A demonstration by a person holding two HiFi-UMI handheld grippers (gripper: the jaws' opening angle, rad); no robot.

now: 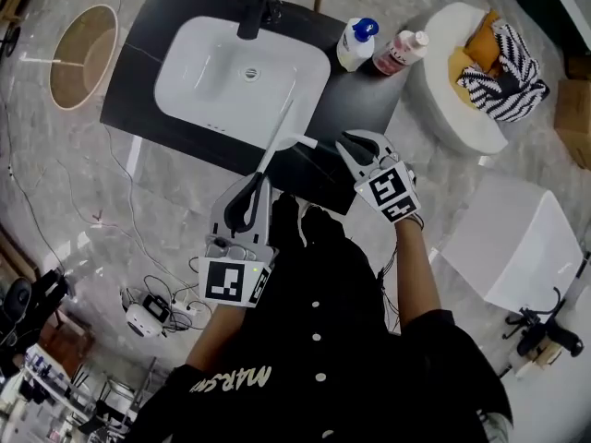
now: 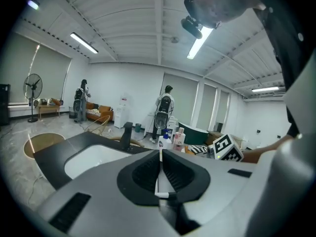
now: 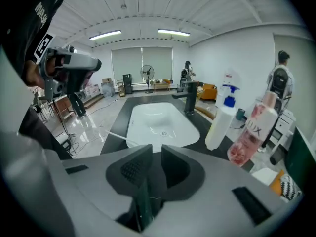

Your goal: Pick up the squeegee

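Left gripper [image 1: 260,185] clamped on thin squeegee [image 1: 278,135] end, frame centre: may pivot, slip. Right gripper [image 1: 346,144], jaws slightly apart, empty, could knock it.

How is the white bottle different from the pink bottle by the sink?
The white bottle has a blue pump top; the pink bottle has a white cap. The white bottle stands nearer the sink than the pink bottle. Both sit on the black counter.
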